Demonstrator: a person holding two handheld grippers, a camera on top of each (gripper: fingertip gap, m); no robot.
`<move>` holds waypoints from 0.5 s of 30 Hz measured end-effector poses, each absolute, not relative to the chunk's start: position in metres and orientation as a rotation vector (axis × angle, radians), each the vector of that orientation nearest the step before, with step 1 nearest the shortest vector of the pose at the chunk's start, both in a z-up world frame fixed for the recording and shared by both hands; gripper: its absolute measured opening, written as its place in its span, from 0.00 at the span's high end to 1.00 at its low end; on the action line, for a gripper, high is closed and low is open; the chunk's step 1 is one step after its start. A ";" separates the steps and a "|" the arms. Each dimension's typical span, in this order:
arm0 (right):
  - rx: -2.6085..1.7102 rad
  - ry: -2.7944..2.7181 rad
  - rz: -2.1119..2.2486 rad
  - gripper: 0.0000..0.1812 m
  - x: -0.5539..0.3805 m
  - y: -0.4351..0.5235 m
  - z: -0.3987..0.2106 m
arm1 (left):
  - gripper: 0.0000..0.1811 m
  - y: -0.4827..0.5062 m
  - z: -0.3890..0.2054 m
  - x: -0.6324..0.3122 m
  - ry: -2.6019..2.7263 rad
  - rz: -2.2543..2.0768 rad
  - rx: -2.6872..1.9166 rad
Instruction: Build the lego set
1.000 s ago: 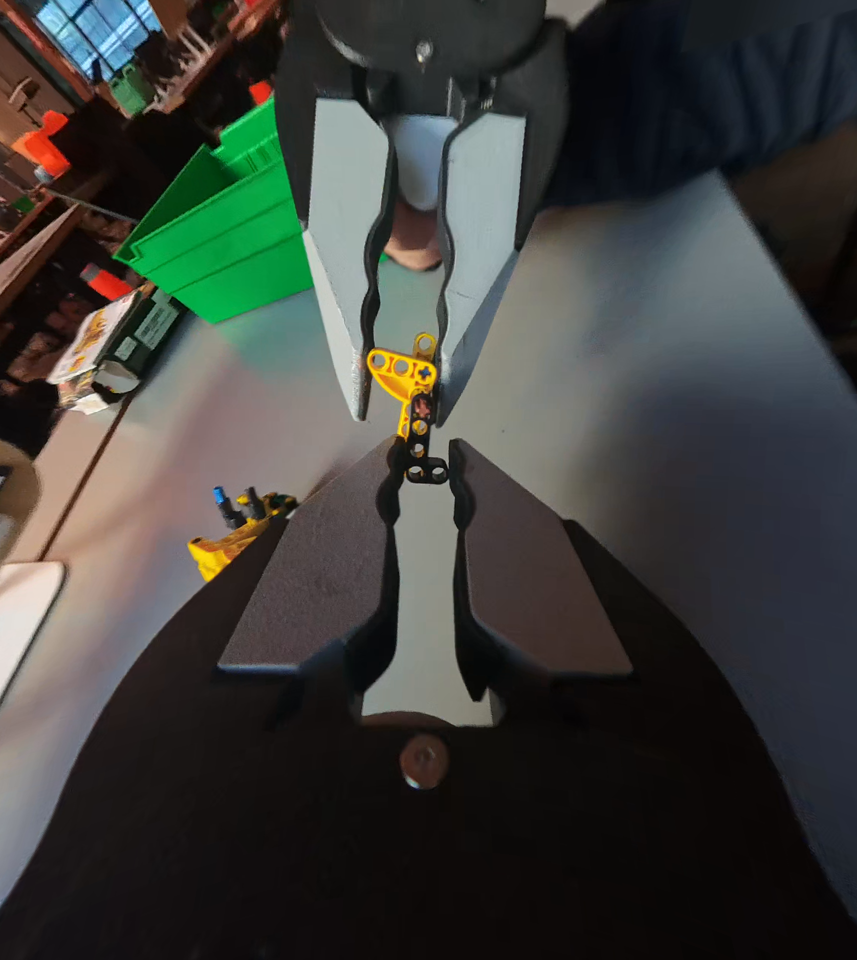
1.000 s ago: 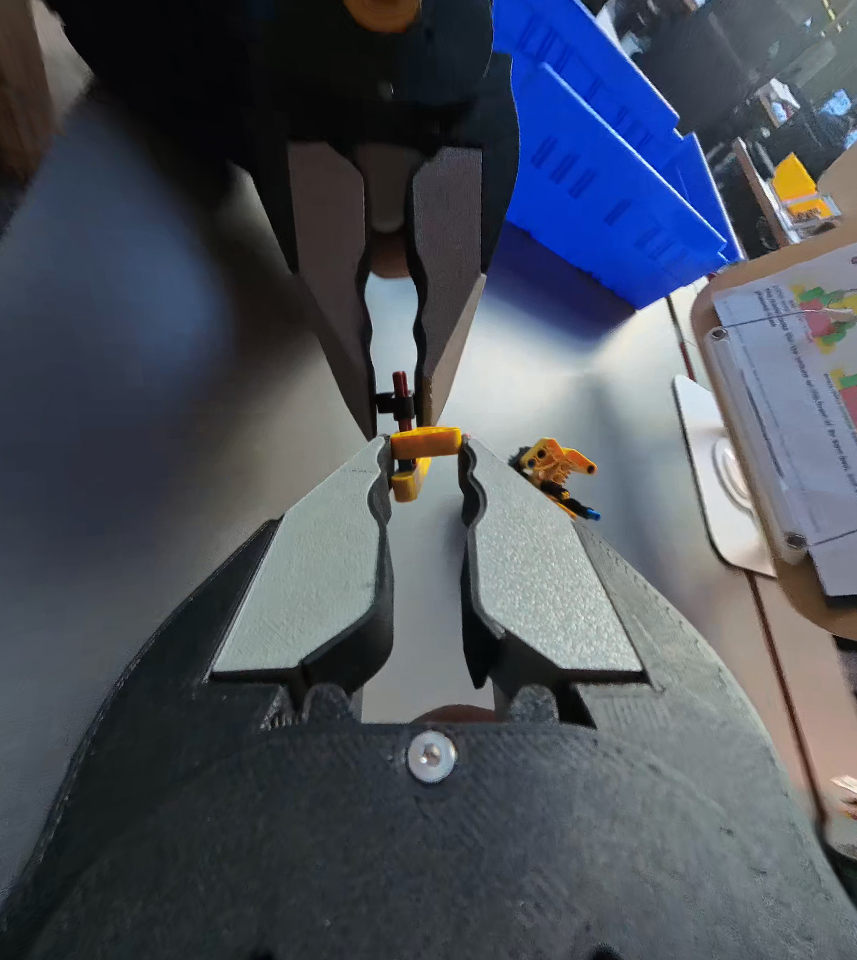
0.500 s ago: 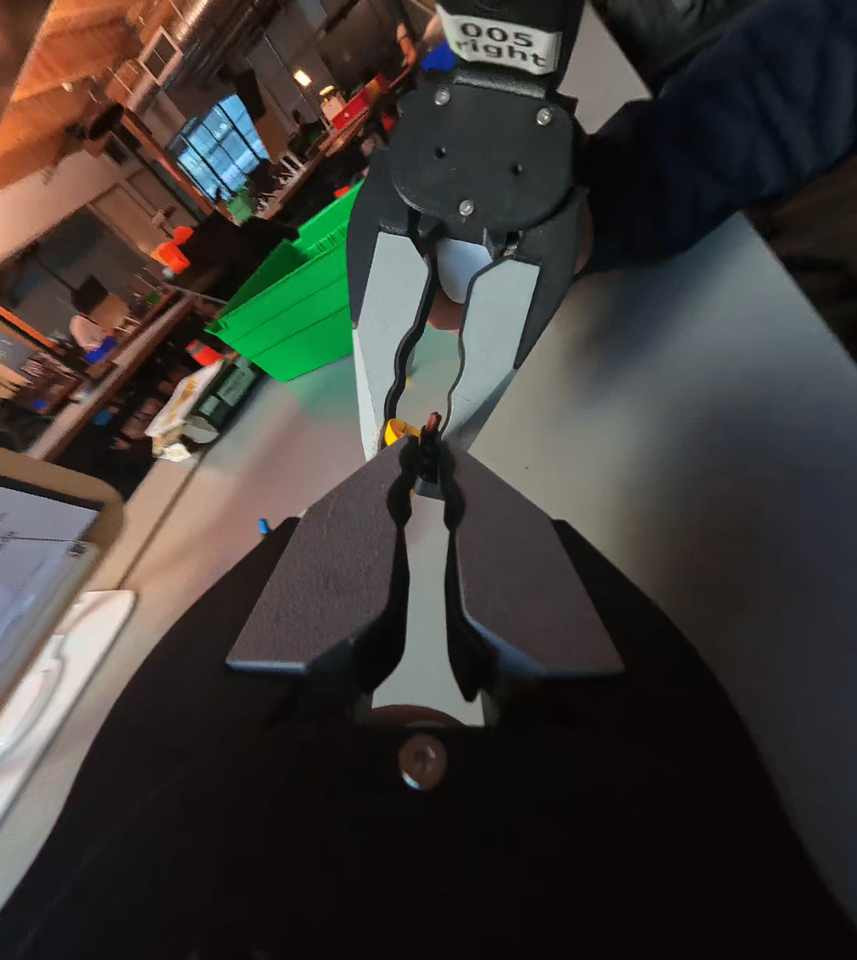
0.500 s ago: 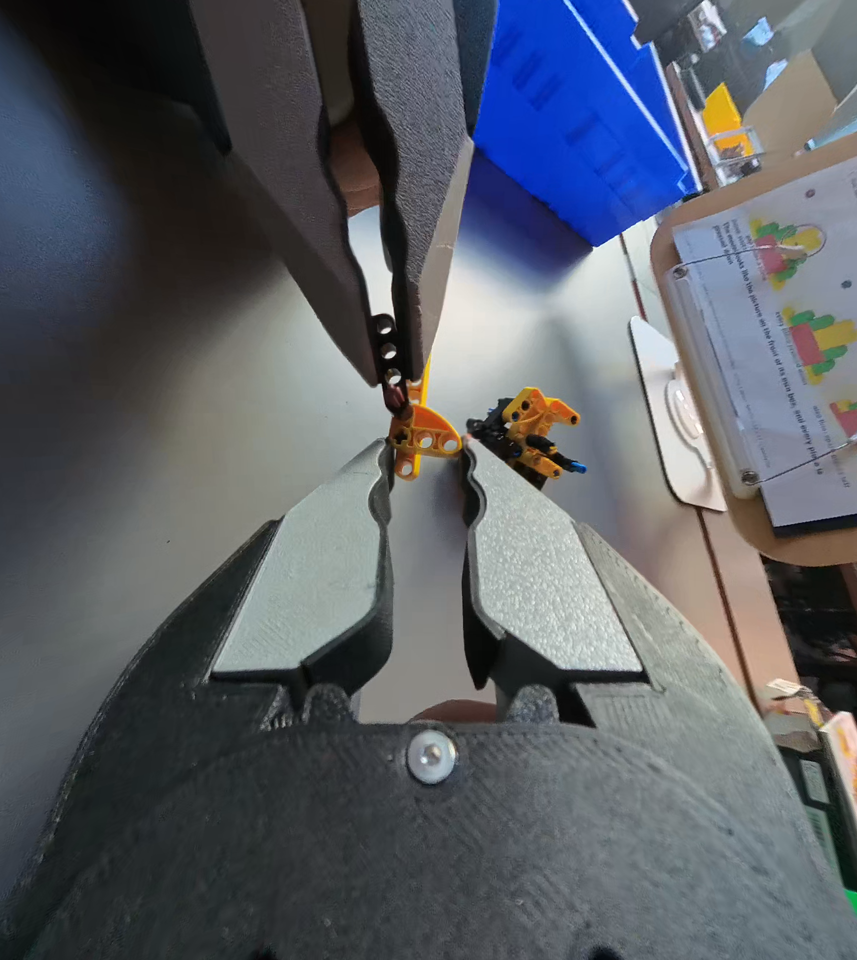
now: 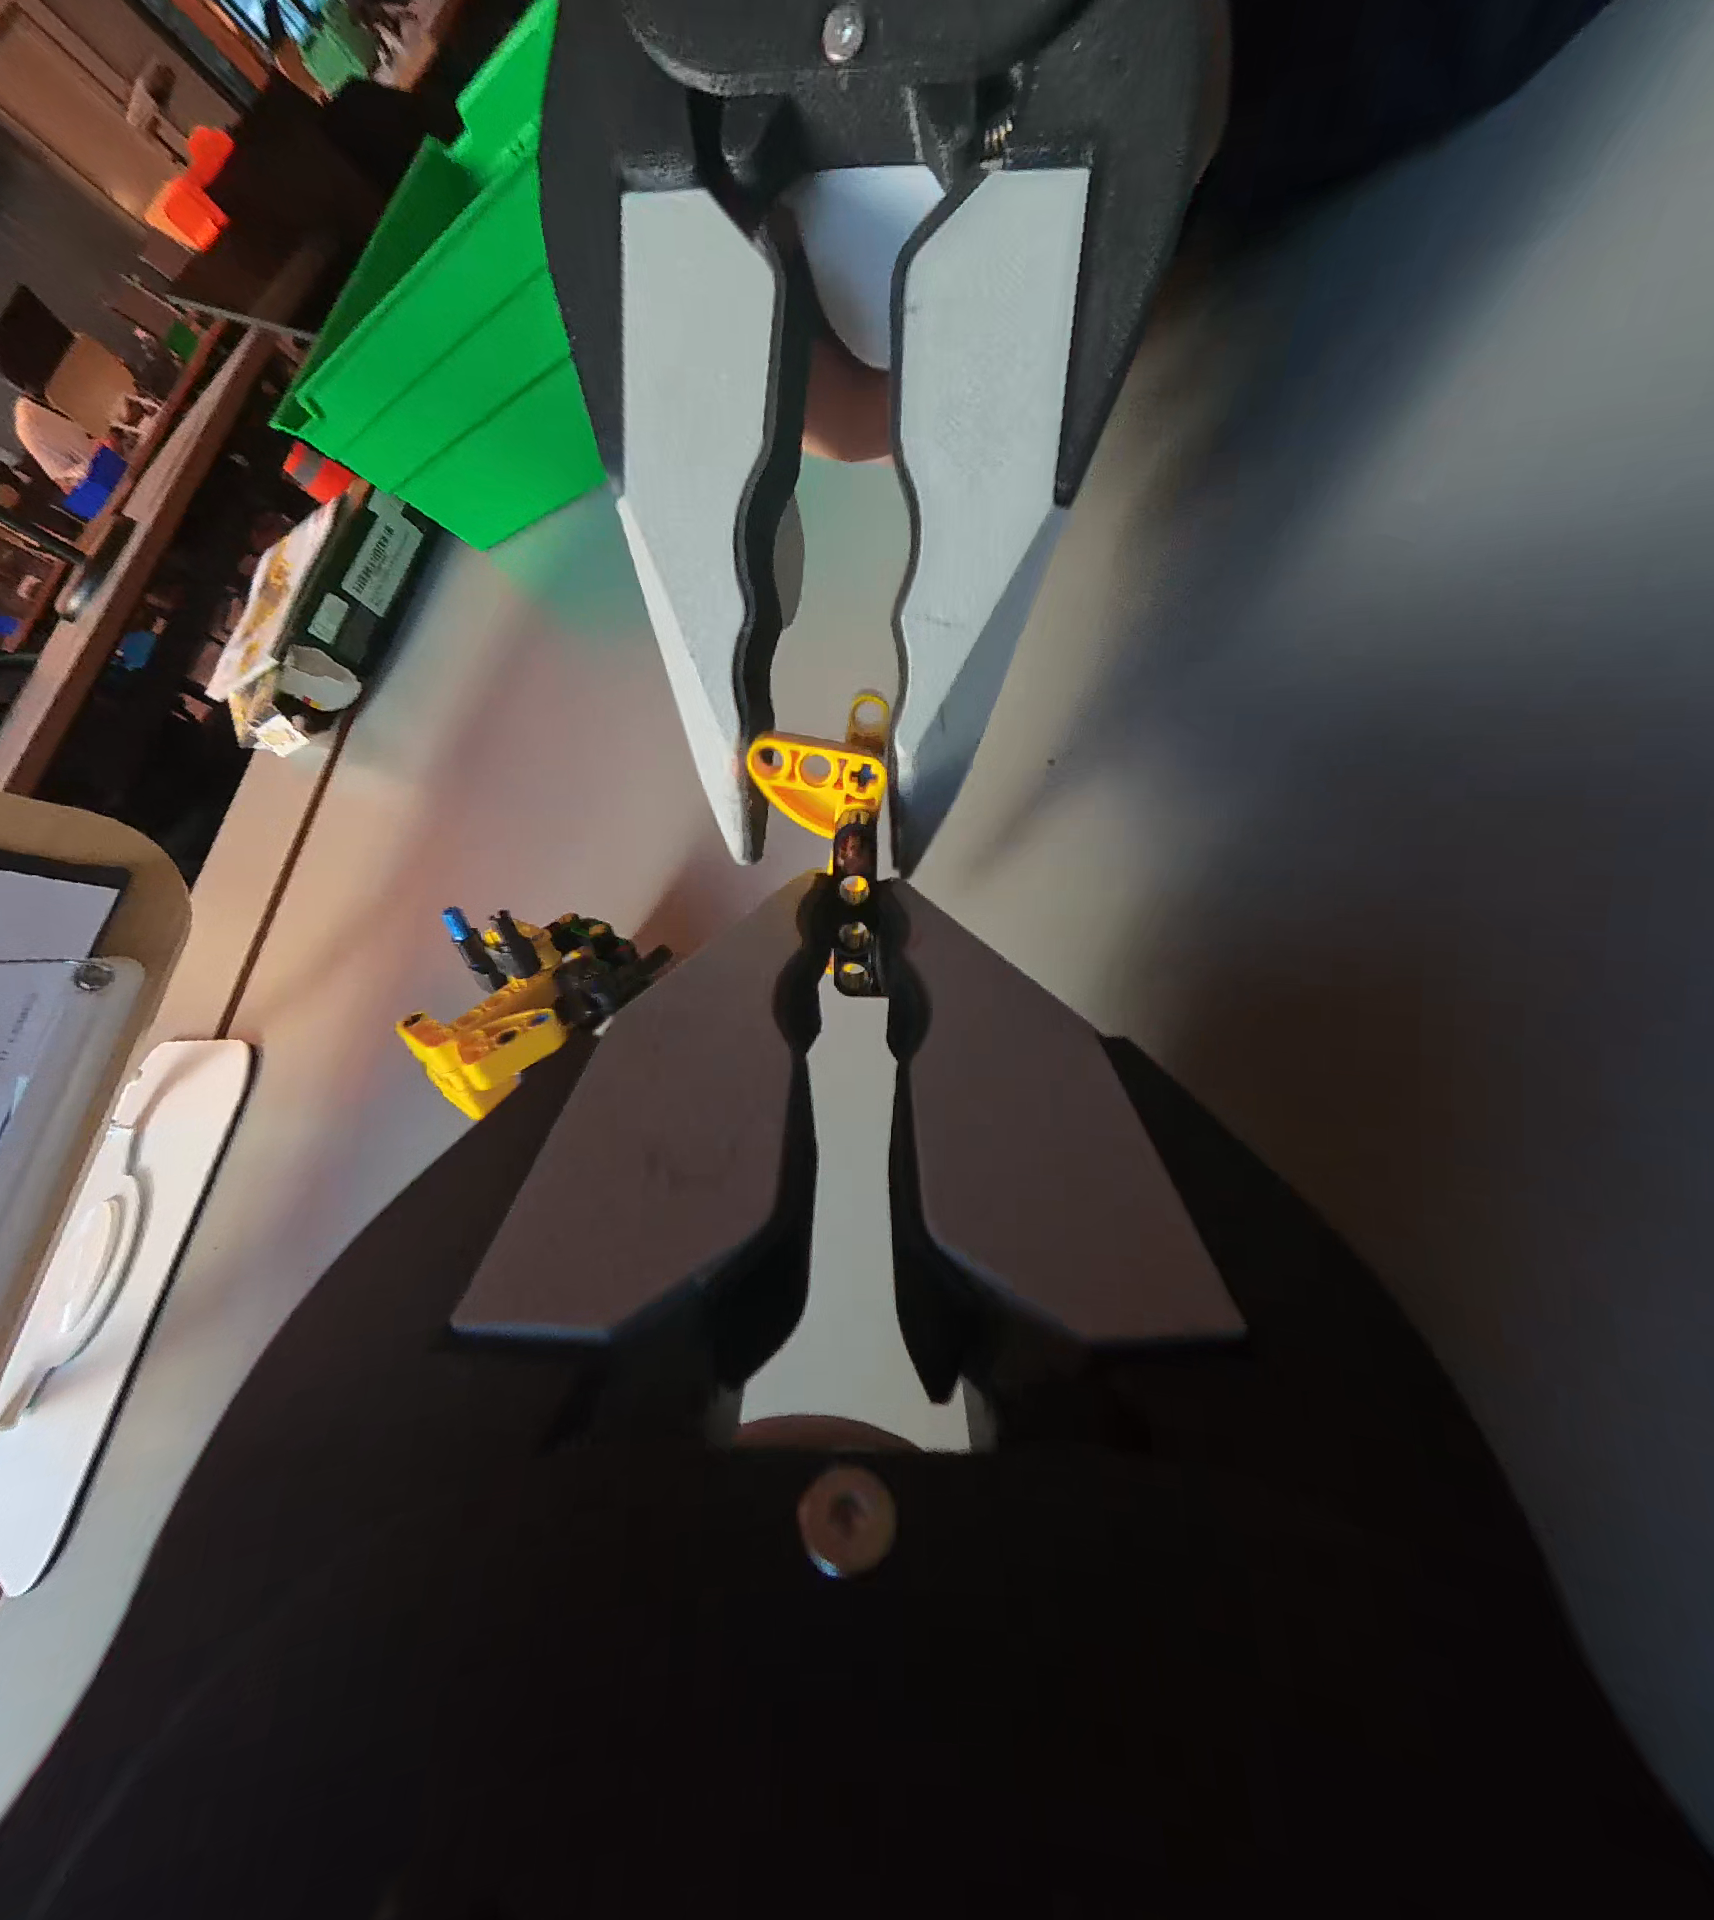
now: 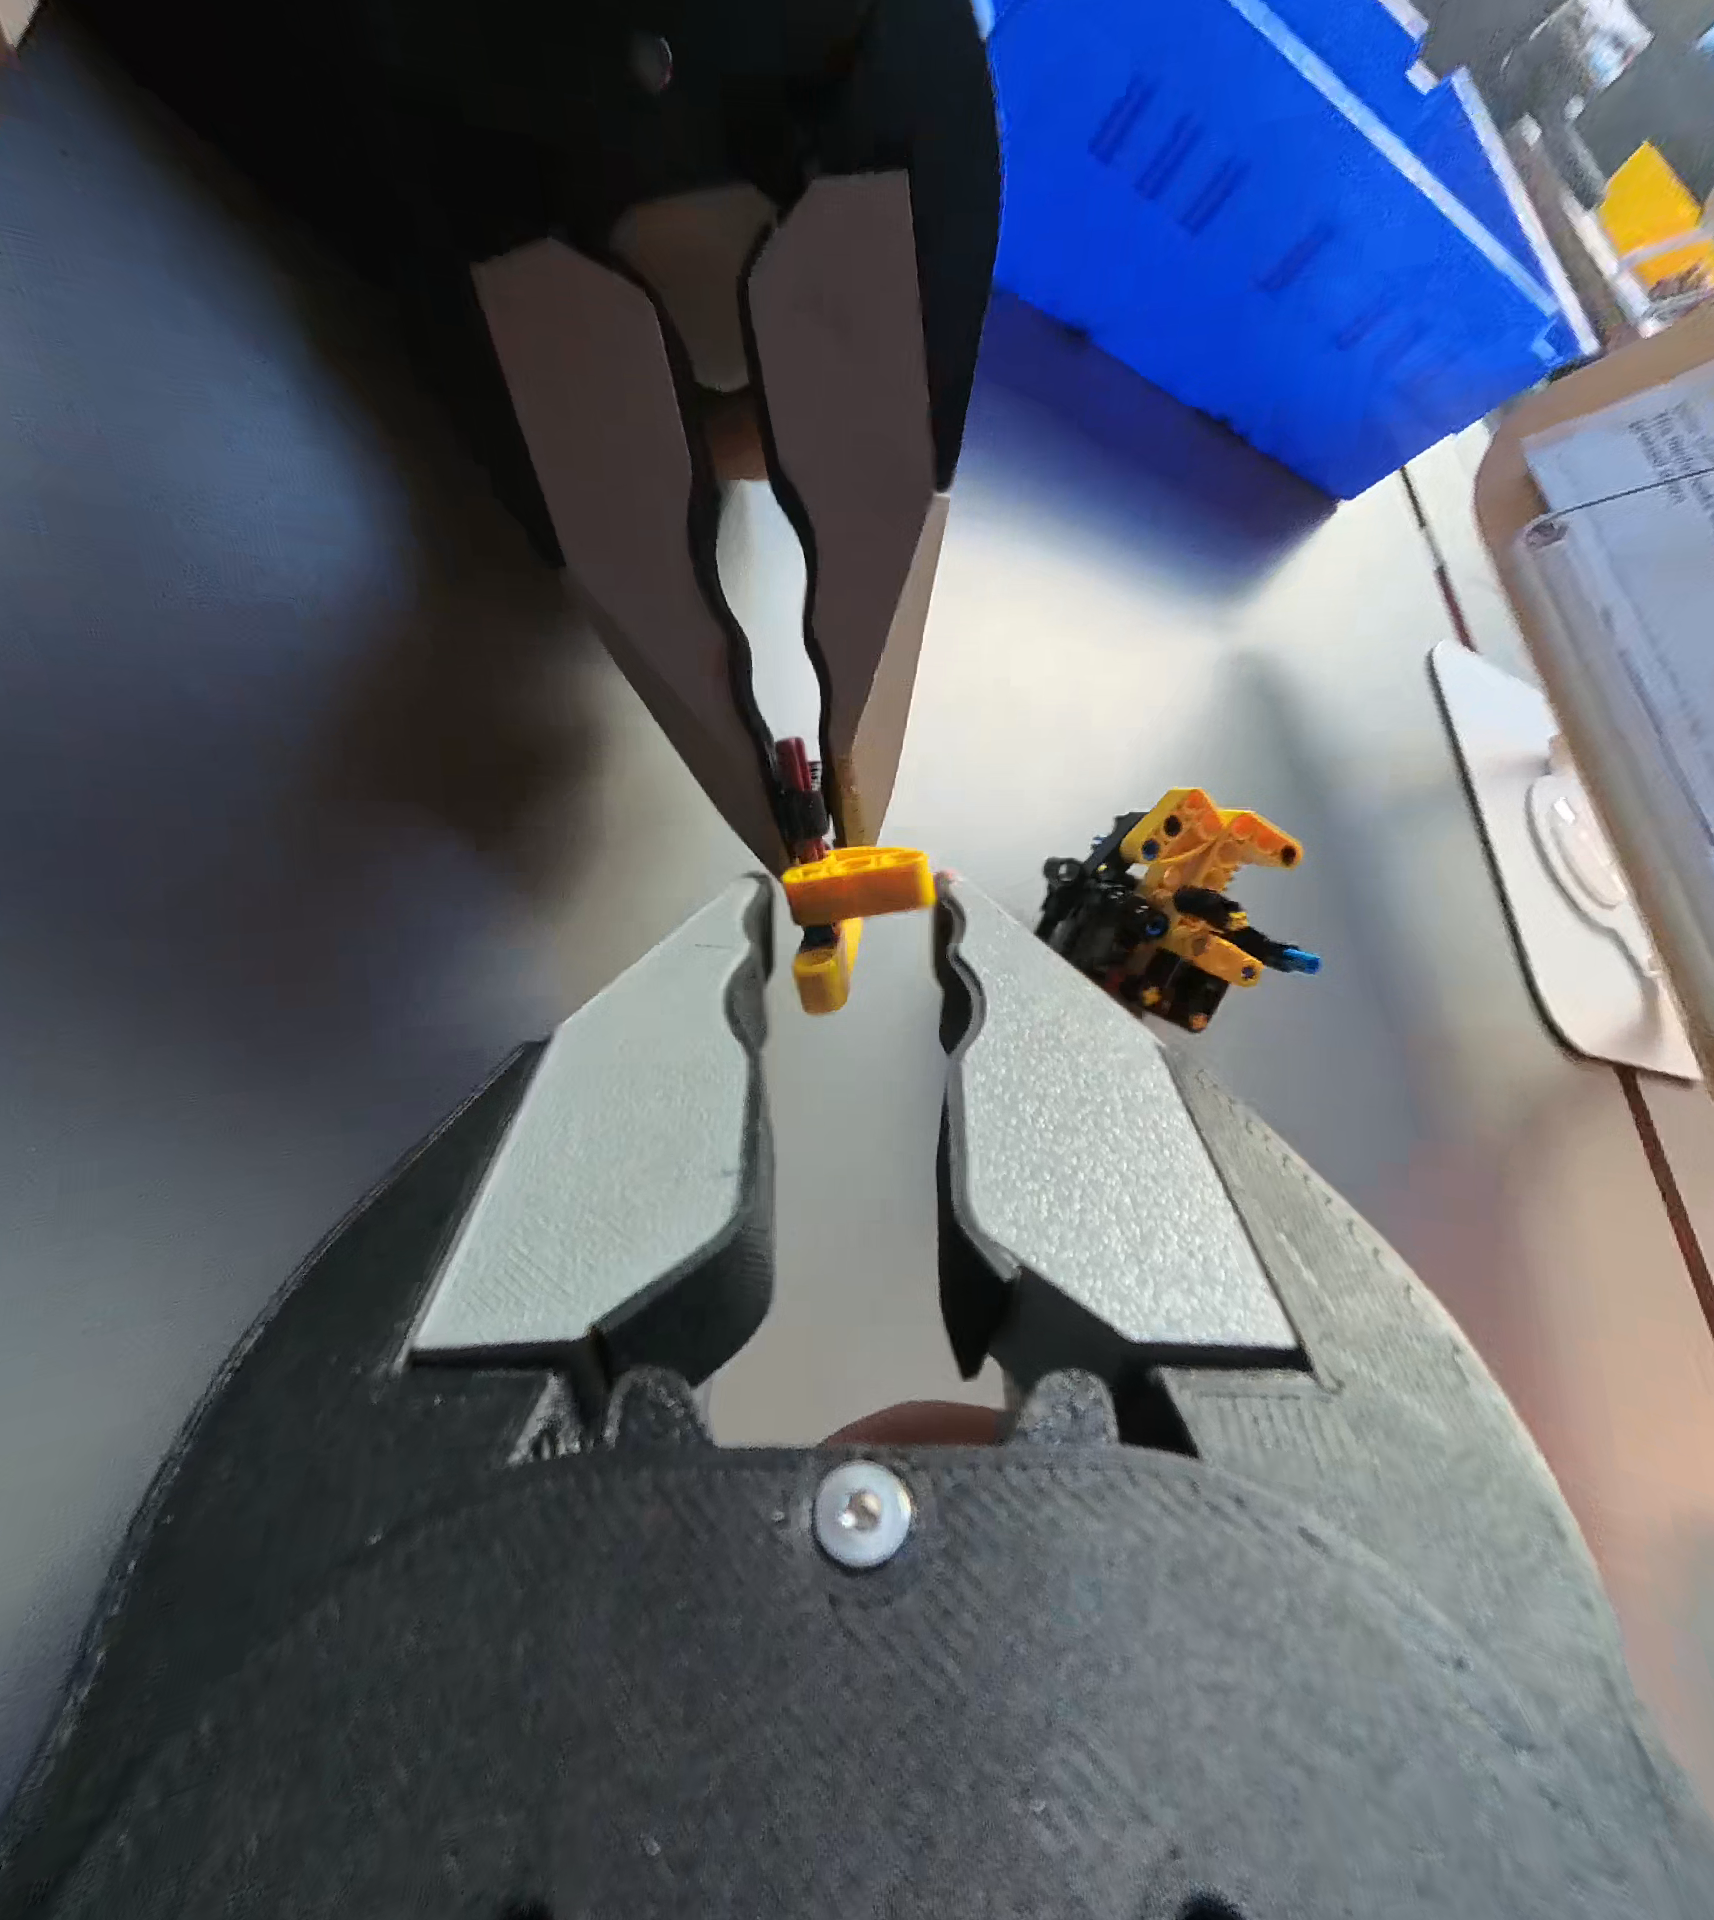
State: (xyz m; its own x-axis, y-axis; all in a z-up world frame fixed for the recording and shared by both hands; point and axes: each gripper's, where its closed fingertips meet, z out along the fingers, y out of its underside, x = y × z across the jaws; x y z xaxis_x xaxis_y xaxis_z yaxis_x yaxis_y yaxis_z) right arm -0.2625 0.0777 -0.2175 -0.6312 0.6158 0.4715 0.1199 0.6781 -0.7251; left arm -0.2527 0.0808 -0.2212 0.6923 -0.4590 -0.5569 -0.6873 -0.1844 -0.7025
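The desk (image 5: pixel 1455 727) is a plain grey surface filling most of both views. In the left wrist view a green bin (image 5: pixel 448 343) stands at the upper left; in the right wrist view a blue bin (image 6: pixel 1248 239) stands at the upper right, with a printed instruction sheet (image 6: pixel 1705 582) on a stand at the right edge.

A partly built lego assembly (image 5: pixel 520 997) lies on the desk at centre left of the left wrist view, apart from both tools. It consists of yellow beams, black connectors and a blue pin; in the right wrist view it (image 6: pixel 1175 914) sits right of centre.

The left hand-held gripper (image 5: pixel 851 914) occupies the lower half of its own view. Its fingers are pressed nearly together at the tips, pinching a black lego beam (image 5: pixel 855 940) with round holes. A dark red pin (image 6: pixel 793 769) projects from that beam between the fingers, as seen at upper centre of the right wrist view.

The right hand-held gripper (image 6: pixel 853 894) occupies the lower half of its own view. Its fingers stand spread by the width of a yellow lego plate (image 6: pixel 858 878), which spans the gap and touches both tips. The plate (image 5: pixel 817 774) is a flat piece with one curved edge, round holes and one cross-shaped hole. A short yellow beam (image 6: pixel 825 971) hangs beneath it. The black beam meets the yellow plate at frame centre in both views.
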 end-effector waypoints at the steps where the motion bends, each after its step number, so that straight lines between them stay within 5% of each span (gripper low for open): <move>1: -0.553 -2.163 0.826 0.80 -0.264 0.076 -0.221 | 0.98 0.081 -0.221 -0.250 0.901 0.254 -1.828; 10: -0.396 -2.020 0.504 0.86 -0.273 0.085 -0.215 | 0.98 0.087 -0.215 -0.254 0.744 0.150 -1.894; 15: -0.392 -1.751 0.276 0.86 -0.286 0.094 -0.175 | 0.97 0.092 -0.177 -0.265 -0.006 -0.829 -1.819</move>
State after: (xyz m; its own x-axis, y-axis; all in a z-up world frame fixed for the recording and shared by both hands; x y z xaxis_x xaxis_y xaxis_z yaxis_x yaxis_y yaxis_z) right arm -0.2857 0.0935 -0.1754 -0.1842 0.4066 0.8948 0.1112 0.9132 -0.3920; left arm -0.2652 0.0916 -0.1773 0.7567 -0.3735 0.5366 0.3810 -0.4150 -0.8262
